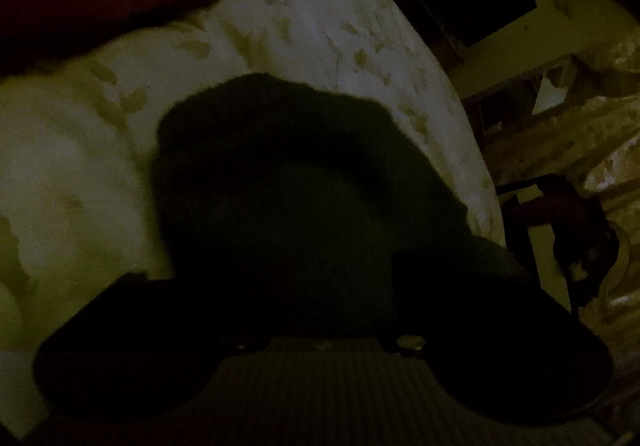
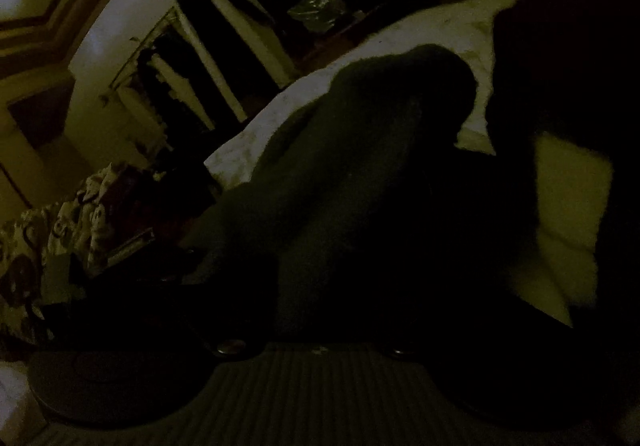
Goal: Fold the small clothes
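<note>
While jaws unreadable in gloom: closing on dark garment [image 1: 288, 182] atop leaf-print bedspread [image 1: 320, 6].
Next: securing both edges, then folding.

No legible text, labels, brands or numbers in either wrist view; both frames are too dark and blurred to read anything on any surface.

Under my grippers the dark garment [image 1: 304, 182] looks like matt, fuzzy knit cloth, lying on a pale, softly wrinkled bedsheet [image 1: 312, 14] of leaf-printed fabric, and my gripper's ribbed base [image 1: 320, 386] looks dull plastic.
</note>
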### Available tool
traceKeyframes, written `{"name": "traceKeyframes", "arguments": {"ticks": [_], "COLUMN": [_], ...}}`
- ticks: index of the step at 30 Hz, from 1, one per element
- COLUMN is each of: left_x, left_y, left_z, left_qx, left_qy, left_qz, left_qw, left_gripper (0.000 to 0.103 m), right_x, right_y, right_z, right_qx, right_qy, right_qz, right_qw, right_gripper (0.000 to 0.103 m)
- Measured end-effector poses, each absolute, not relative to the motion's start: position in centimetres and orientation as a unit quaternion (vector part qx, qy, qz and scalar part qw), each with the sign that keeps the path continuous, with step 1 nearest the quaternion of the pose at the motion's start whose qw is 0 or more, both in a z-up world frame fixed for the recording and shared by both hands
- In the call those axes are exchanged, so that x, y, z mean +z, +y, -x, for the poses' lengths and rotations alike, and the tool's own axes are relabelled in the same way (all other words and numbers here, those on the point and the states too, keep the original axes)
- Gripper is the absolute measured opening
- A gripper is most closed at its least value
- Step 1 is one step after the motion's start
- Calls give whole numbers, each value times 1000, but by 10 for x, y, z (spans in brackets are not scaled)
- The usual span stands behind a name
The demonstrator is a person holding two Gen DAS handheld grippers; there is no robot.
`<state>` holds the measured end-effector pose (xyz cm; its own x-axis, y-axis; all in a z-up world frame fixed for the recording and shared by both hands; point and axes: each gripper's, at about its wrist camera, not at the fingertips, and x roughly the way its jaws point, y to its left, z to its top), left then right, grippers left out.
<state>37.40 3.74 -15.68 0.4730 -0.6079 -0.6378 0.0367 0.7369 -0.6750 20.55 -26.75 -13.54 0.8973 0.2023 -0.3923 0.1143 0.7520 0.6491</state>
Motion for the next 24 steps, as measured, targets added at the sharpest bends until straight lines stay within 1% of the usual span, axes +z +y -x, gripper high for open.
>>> {"name": "traceKeyframes", "arguments": {"ticks": [1, 4, 7, 15, 21, 24], "left_x": [-153, -132, -107, -15, 58, 79], "left_y": [37, 32, 32, 18, -24, -57], "left_z": [-372, -364, -354, -318, -284, -273], "left_qx": [-201, -203, -203, -251, -308, -339], "left_qy": [470, 462, 449, 400, 355, 347], "left_qz": [303, 280, 278, 257, 226, 216], "left_qw": [804, 816, 824, 843, 853, 847], "left_gripper": [61, 53, 51, 50, 51, 51], "right_x": [-134, -119, -102, -44, 10, 31], "right_y": [-268, -266, -262, -270, -294, -315], "right_z": [-204, -199, -194, -159, -120, -97], "right_qx": [26, 33, 45, 68, 61, 48], "right_qy": [225, 217, 205, 142, 84, 55], "right_qz": [-348, -335, -323, -301, -278, -260], "right_qw": [910, 916, 923, 941, 955, 963], "right_gripper": [72, 67, 65, 64, 65, 65]}}
